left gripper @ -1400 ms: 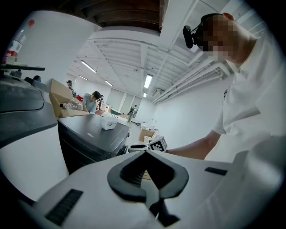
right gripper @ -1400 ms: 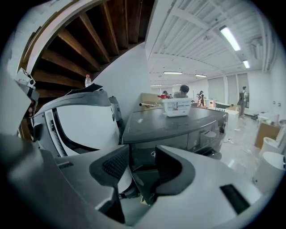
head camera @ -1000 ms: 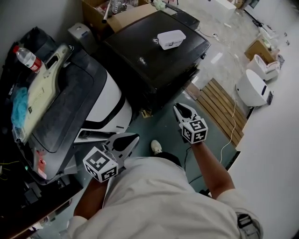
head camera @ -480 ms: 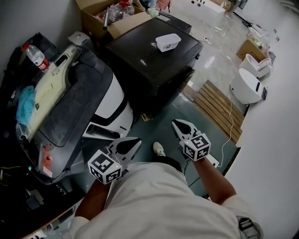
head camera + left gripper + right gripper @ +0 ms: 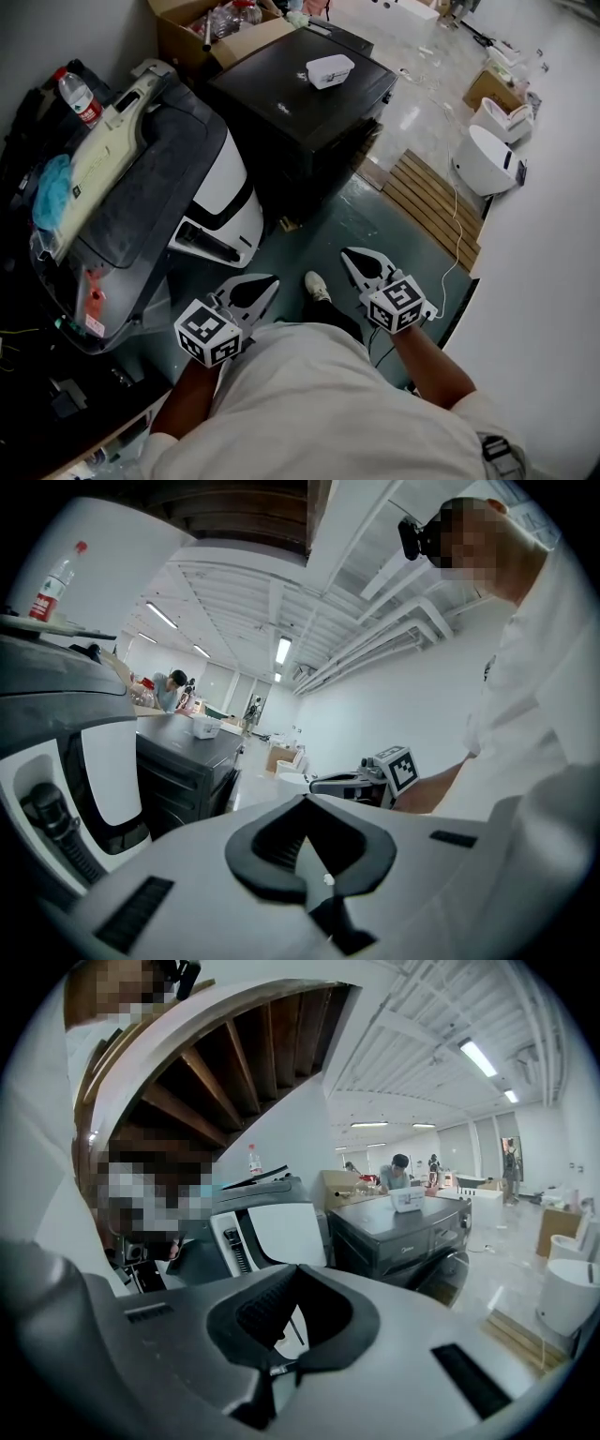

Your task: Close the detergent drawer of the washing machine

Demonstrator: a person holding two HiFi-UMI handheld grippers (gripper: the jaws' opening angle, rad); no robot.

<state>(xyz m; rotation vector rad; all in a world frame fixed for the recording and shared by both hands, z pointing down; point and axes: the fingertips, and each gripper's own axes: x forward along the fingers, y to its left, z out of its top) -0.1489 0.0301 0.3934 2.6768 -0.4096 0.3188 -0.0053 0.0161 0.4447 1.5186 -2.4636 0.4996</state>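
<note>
The black washing machine stands at the top middle of the head view with a small white box on its lid. Its front looks flush in the right gripper view, and I cannot make out the detergent drawer apart from the panel. My left gripper and right gripper hang over the green floor, well short of the machine. Both are shut with nothing between the jaws, which meet at their tips in the left gripper view and the right gripper view.
A white and dark grey appliance stands left of the machine, carrying a cream tool, a water bottle and a blue cloth. A wooden slat platform and white round units lie right. My shoe shows between the grippers.
Both grippers have drawn back from the washing machine toward my body, the right one farther. The machine now sits higher in the head view.
</note>
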